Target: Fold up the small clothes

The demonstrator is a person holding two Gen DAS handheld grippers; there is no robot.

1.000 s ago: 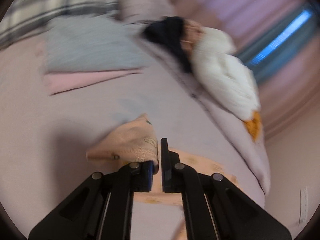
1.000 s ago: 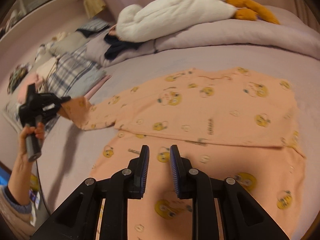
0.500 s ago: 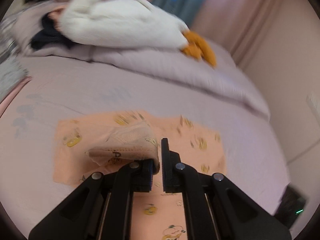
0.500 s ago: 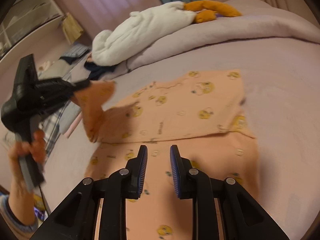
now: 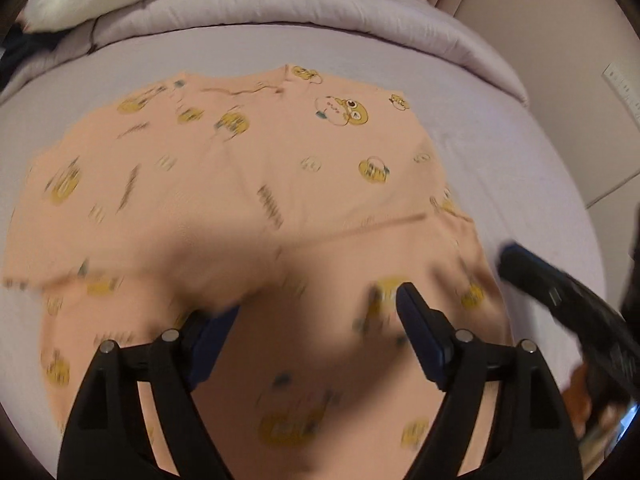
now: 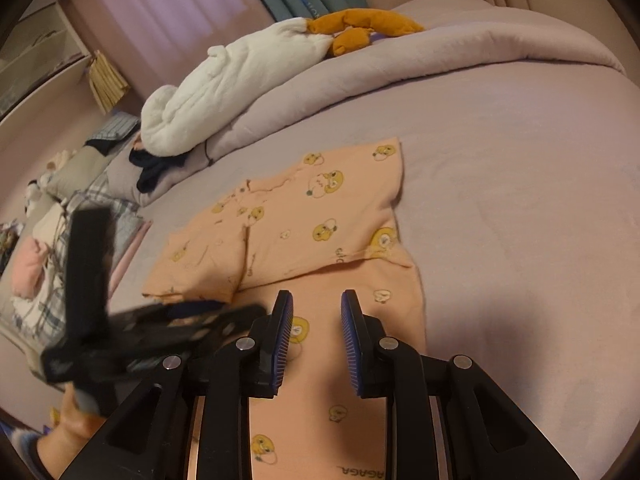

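Observation:
A peach child's garment (image 6: 304,232) with yellow cartoon prints lies flat on the lilac bed, both sleeves folded in over its body; it fills the left wrist view (image 5: 248,184). My left gripper (image 5: 316,312) is open and empty, just above the garment's lower part; it also shows blurred in the right wrist view (image 6: 192,316). My right gripper (image 6: 316,316) is open with a narrow gap, empty, over the garment's lower half; it shows at the right edge of the left wrist view (image 5: 560,300).
A rolled lilac duvet (image 6: 400,68) with a white plush goose (image 6: 224,88) lies along the far side. Dark clothing (image 6: 152,168), plaid fabric (image 6: 96,200) and other piles sit at the left. A wall (image 5: 580,40) is on the right.
My left gripper carried the left sleeve across over the garment's body, let it go and opened wide. The right gripper stayed open near the lower half.

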